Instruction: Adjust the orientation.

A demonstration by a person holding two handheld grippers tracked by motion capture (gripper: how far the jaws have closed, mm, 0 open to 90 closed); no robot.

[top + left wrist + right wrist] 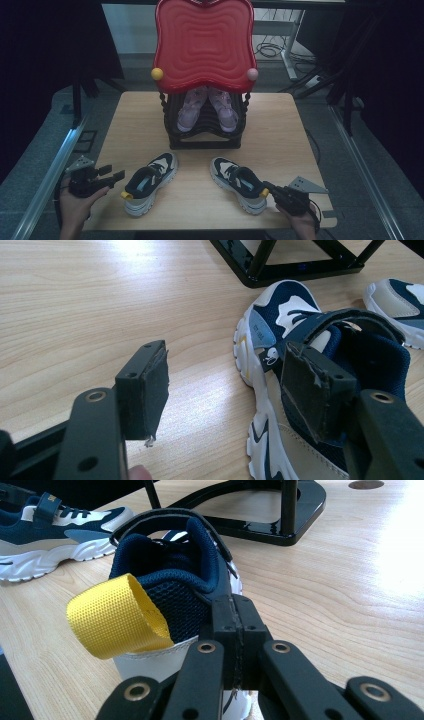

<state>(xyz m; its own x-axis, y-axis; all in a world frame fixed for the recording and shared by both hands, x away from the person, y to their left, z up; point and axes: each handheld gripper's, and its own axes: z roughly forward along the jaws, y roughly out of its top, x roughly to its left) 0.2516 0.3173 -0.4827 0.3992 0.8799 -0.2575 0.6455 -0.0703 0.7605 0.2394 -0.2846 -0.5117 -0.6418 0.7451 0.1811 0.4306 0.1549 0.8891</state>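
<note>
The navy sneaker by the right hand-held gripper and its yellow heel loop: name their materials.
Navy sneaker: the collar looks like knitted mesh fabric, matte, with an open weave showing; the white sole looks like moulded foam or rubber, smooth. Yellow heel loop: probably woven nylon webbing, with a fine dotted weave and a slight sheen.

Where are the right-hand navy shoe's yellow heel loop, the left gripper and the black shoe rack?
yellow heel loop (117, 616), right gripper view, on the loop's woven face.
left gripper (225, 385), left gripper view, midway between its open fingers.
black shoe rack (205, 143), high view, on its front base bar.
</note>
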